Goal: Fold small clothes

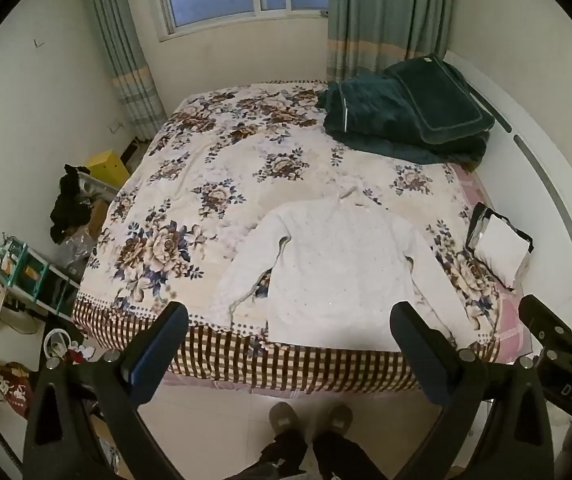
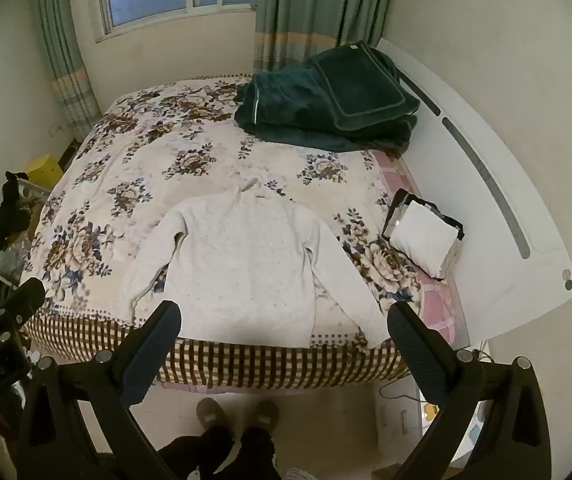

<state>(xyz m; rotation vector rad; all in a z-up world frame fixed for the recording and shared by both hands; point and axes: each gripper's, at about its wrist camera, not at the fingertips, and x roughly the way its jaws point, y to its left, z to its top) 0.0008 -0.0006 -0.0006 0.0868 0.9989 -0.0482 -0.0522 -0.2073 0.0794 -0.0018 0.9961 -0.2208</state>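
A white knitted sweater lies flat on the floral bedspread, collar away from me, both sleeves spread out and down, hem near the bed's front edge. It also shows in the right wrist view. My left gripper is open and empty, held above the floor in front of the bed, short of the hem. My right gripper is open and empty, likewise in front of the bed. Each gripper shows at the edge of the other's view.
A folded dark green blanket lies at the far right of the bed. A folded white garment in a clear bag sits at the right edge by the white headboard. Cluttered shelves and dark clothes stand left. My slippered feet are on the tiled floor.
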